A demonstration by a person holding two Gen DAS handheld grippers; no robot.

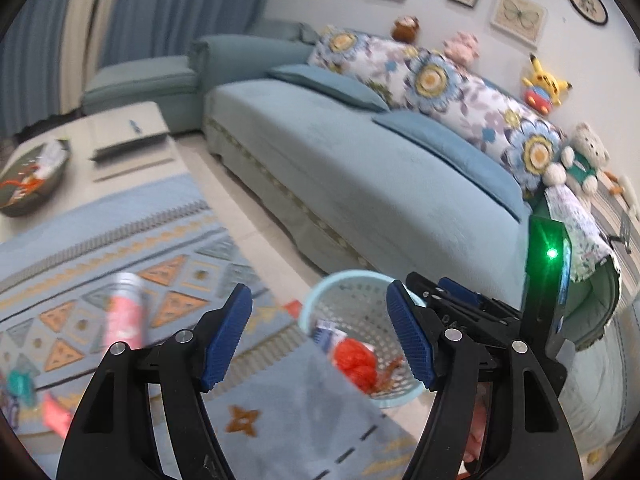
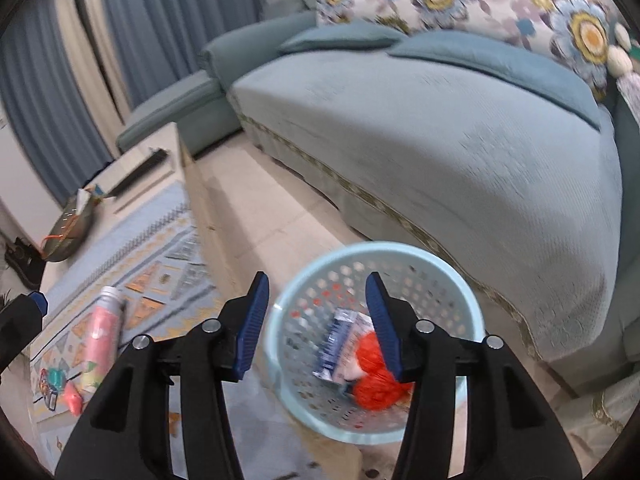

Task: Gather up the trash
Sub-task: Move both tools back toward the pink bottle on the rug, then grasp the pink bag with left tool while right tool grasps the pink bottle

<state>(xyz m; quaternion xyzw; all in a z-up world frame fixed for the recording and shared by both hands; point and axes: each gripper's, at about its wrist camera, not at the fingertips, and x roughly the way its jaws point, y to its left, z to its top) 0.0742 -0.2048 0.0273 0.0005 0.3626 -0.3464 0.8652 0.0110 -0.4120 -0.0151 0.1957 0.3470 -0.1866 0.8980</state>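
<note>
Both grippers empty above the bin, more trash waiting on the table

The right gripper [image 2: 316, 326] hangs over the pale blue bin [image 2: 280, 344], its fingers spread with nothing between them, which suits a drop straight down onto the red net bag [image 2: 376, 384] and the small blue-and-white carton [image 2: 338, 340] already lying inside. The bin stands on the floor between the table [image 2: 192, 184] and the sofa [image 2: 460, 128], close to both, so each piece has a short trip. The left gripper [image 1: 320, 332] also has its fingers spread and empty, probably ready for the next pick. The pink tube [image 2: 102, 340] and small wrappers [image 2: 70, 396] lie on the patterned cloth, well apart from the bin.
</note>
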